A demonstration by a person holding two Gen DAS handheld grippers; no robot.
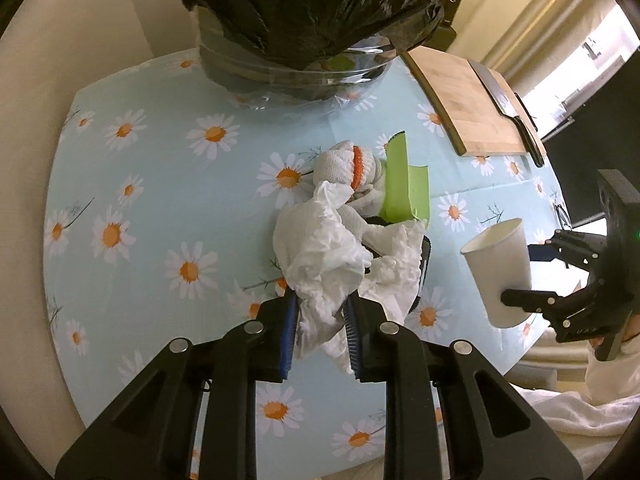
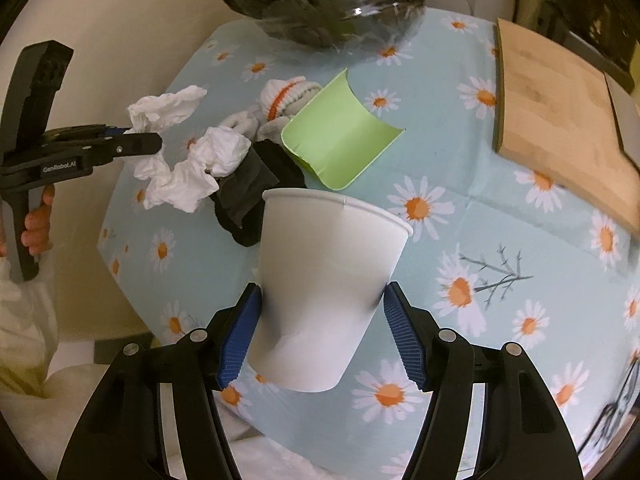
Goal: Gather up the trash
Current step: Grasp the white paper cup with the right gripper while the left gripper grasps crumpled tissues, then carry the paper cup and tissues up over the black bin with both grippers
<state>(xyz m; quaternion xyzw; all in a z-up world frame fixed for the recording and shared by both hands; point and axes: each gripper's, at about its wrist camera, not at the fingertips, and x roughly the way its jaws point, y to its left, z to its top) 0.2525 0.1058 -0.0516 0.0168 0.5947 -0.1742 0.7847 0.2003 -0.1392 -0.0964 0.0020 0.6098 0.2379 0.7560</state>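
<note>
The left gripper (image 1: 322,320) is clenching a crumpled white tissue (image 1: 320,256), and the right gripper (image 2: 320,332) is grasping a paper cup (image 2: 324,288), both held above the counter (image 1: 160,200). I think both should be carried over the bin (image 1: 304,12) before letting go, passing clear of the sock (image 1: 344,168), the green card (image 2: 340,140) and the cutting board (image 1: 472,100).
</note>
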